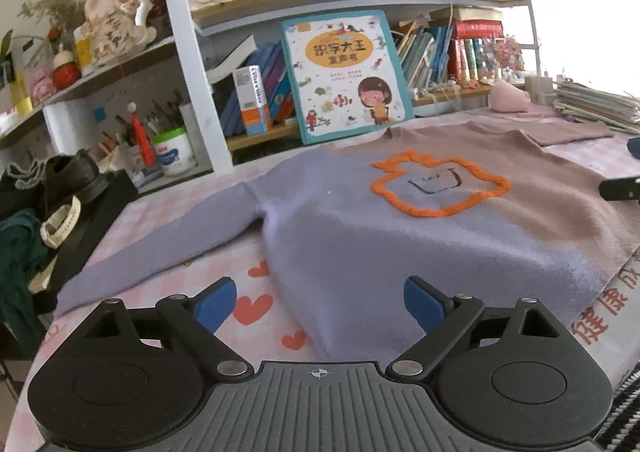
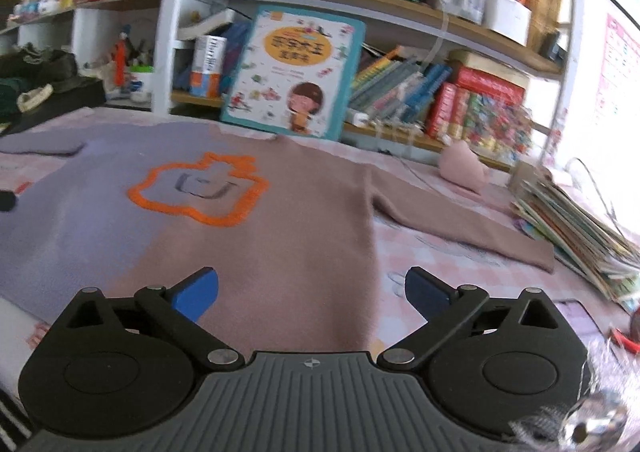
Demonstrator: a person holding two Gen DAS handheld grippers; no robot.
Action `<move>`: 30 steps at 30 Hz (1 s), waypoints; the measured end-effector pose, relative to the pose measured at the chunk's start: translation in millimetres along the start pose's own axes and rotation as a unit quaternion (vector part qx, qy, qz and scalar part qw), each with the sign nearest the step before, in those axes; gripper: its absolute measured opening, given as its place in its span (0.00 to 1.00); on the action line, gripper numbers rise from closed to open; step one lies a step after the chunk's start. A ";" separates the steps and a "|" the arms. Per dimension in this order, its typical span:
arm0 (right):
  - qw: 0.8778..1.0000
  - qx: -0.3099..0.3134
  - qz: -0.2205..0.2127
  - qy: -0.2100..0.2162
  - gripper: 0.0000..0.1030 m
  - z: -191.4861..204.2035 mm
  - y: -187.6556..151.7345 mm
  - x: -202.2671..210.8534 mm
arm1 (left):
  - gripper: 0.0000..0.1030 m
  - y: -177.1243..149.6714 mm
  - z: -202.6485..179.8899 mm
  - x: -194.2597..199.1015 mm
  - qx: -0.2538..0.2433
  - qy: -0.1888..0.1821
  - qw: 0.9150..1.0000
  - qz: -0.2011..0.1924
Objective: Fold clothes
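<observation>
A sweater (image 1: pixel 352 236) lies flat on the table, lilac on its left half and dusty pink on its right (image 2: pixel 304 220), with an orange outline patch (image 1: pixel 440 184) on the chest. Both sleeves are spread out sideways: the lilac one (image 1: pixel 160 248) and the pink one (image 2: pixel 460 220). My left gripper (image 1: pixel 318 302) stands open over the sweater's lower left hem, nothing between its blue pads. My right gripper (image 2: pixel 312 292) hangs open over the lower right hem, also with nothing between its pads. A tip of the right gripper (image 1: pixel 620 188) shows at the right edge of the left wrist view.
A pink tablecloth (image 1: pixel 256 308) with red hearts covers the table. Bookshelves and a propped picture book (image 1: pixel 344 76) stand behind. A pile of booklets (image 2: pixel 576 228) lies at the right, a black box with a shoe (image 1: pixel 76 188) at the left, a pink pouch (image 2: pixel 464 168) at the back.
</observation>
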State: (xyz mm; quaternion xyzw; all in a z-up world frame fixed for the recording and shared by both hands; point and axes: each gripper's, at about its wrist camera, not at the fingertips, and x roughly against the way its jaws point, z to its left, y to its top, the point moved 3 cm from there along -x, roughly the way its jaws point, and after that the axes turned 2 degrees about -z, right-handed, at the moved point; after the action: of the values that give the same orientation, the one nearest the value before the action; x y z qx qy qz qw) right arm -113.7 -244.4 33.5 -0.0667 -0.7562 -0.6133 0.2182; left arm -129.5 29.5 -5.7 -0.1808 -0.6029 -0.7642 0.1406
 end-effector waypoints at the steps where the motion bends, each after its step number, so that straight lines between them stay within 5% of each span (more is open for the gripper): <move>1: 1.000 -0.001 -0.005 0.007 0.97 4.1 2.7 -0.8 | 0.91 -0.9 1.3 -0.3 0.002 -0.002 1.000 -0.001; 14: 0.996 -0.044 -0.034 0.075 0.99 42.6 49.8 -29.6 | 0.96 -8.7 36.9 4.3 0.038 0.026 0.999 -0.019; 30: 0.994 -0.059 -0.027 0.083 0.99 83.5 59.0 -85.3 | 0.97 -18.1 102.3 -13.7 0.083 0.090 0.992 -0.025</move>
State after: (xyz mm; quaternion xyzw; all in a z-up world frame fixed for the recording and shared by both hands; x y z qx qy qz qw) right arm -36.3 -136.2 38.7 -0.0080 -0.6994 -0.6660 0.2591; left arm -114.2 133.1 -6.3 -0.0843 -0.6536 -0.7278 0.1896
